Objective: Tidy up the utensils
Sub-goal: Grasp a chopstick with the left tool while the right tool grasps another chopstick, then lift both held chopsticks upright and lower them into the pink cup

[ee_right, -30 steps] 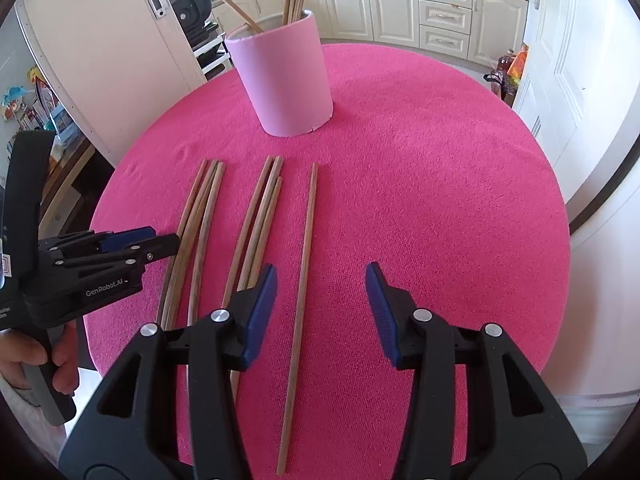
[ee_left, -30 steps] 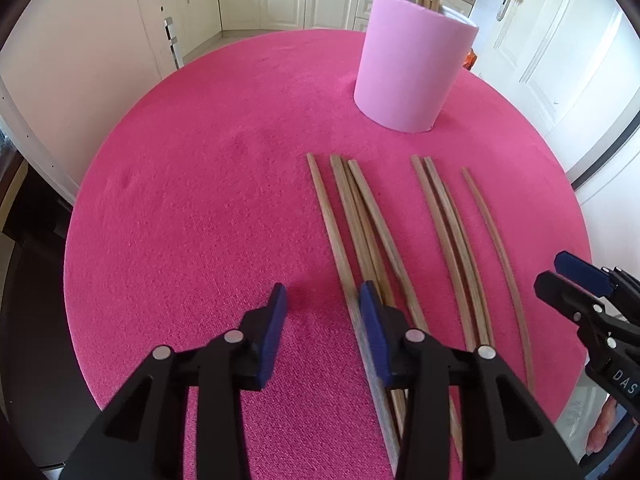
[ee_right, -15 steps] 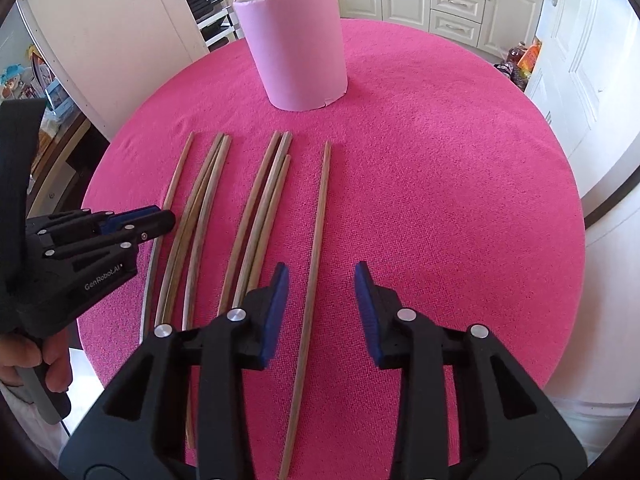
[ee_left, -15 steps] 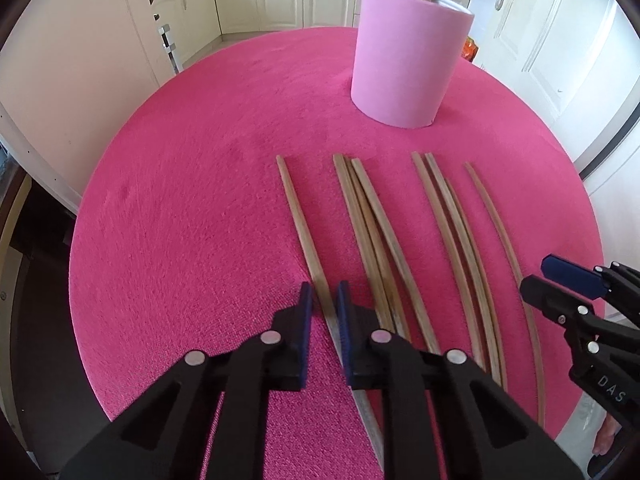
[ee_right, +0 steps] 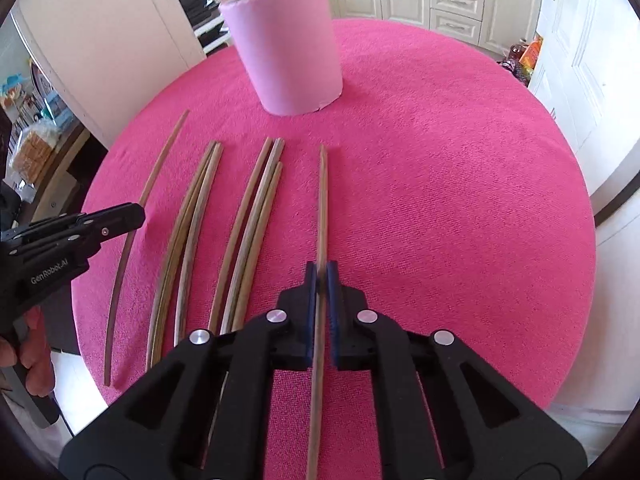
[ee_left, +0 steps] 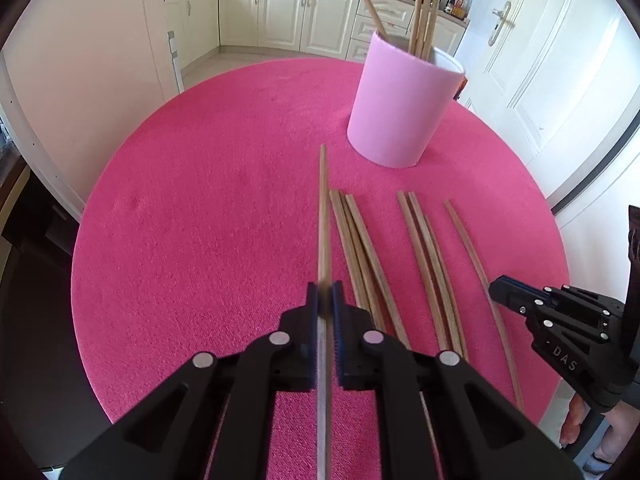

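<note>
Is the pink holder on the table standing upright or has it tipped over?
Upright. The pink holder stands on its base on the pink tablecloth, chopsticks poking from its open top.

"GenRobot.AI" on left gripper [ee_right: 132, 214]; "DAS" on right gripper [ee_left: 498, 288]

Both gripped chopsticks [ee_left: 323, 216] [ee_right: 322, 208] — near ends cut off by bottom edge.

Right claw [ee_right: 322, 276] clamps rightmost chopstick [ee_right: 323, 200], prob. still touching tbl.
</note>
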A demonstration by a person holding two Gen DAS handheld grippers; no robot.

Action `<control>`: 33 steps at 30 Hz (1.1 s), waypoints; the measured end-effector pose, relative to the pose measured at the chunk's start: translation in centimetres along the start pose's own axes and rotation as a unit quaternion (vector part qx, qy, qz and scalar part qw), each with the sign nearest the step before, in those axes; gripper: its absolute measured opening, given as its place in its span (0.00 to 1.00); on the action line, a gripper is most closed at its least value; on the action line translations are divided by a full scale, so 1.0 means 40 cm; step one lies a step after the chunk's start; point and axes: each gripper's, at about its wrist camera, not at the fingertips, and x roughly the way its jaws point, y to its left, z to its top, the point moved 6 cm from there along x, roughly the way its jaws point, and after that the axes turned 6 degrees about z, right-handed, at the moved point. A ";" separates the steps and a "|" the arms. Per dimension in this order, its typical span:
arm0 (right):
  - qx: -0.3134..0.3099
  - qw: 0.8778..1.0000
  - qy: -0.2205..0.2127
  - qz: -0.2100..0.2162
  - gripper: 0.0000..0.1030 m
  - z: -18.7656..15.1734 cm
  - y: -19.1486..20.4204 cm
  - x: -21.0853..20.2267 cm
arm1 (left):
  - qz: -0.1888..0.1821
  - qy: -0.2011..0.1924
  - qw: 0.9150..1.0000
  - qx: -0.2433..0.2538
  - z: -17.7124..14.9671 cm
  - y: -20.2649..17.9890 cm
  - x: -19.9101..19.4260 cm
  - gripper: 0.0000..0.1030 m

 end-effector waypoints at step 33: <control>-0.057 0.997 0.038 -0.038 0.06 0.019 0.041 0.061 | -0.041 -0.010 0.999 0.018 0.037 -0.080 0.025 0.07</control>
